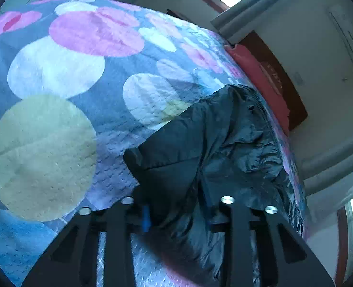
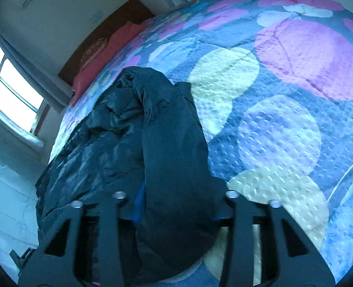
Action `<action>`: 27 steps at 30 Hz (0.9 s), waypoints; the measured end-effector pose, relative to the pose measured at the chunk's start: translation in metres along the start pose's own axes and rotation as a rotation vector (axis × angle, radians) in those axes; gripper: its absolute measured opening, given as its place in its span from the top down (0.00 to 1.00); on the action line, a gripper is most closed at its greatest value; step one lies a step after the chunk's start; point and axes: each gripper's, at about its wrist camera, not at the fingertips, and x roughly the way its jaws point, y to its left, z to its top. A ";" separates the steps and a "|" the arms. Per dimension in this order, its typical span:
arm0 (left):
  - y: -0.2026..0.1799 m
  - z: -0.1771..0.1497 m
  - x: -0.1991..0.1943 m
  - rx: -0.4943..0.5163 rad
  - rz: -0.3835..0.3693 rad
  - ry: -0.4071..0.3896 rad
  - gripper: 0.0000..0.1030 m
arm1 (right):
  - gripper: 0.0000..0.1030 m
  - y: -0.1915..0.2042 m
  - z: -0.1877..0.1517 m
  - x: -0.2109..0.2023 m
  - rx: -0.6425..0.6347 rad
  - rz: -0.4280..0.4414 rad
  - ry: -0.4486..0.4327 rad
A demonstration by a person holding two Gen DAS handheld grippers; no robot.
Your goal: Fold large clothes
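Note:
A dark padded jacket (image 1: 236, 143) lies bunched on the bed near its edge. In the left wrist view a thick fold of it fills the gap of my left gripper (image 1: 174, 191), whose blue-padded fingers (image 1: 146, 217) press on the cloth. The right wrist view shows the same jacket (image 2: 109, 143), with a smooth dark panel running down between the fingers of my right gripper (image 2: 179, 201). Those fingers are closed on that panel. The fingertips of both grippers are mostly hidden by fabric.
The bed carries a quilted cover (image 1: 57, 71) with large pink, white and yellow circles, also seen in the right wrist view (image 2: 284, 119). A red pillow (image 1: 255, 71) and brown headboard (image 2: 119, 24) lie beyond the jacket. A window (image 2: 11, 83) and wall flank the bed.

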 end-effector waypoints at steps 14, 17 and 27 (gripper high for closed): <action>0.025 -0.016 -0.065 0.011 -0.027 0.021 0.81 | 0.78 -0.010 -0.028 -0.057 -0.051 0.043 0.014; 0.034 -0.024 -0.079 0.001 -0.027 0.033 0.81 | 0.78 -0.018 -0.038 -0.073 -0.052 0.049 0.026; 0.070 -0.051 -0.131 0.000 -0.021 0.066 0.81 | 0.77 -0.035 -0.063 -0.114 -0.068 0.061 0.071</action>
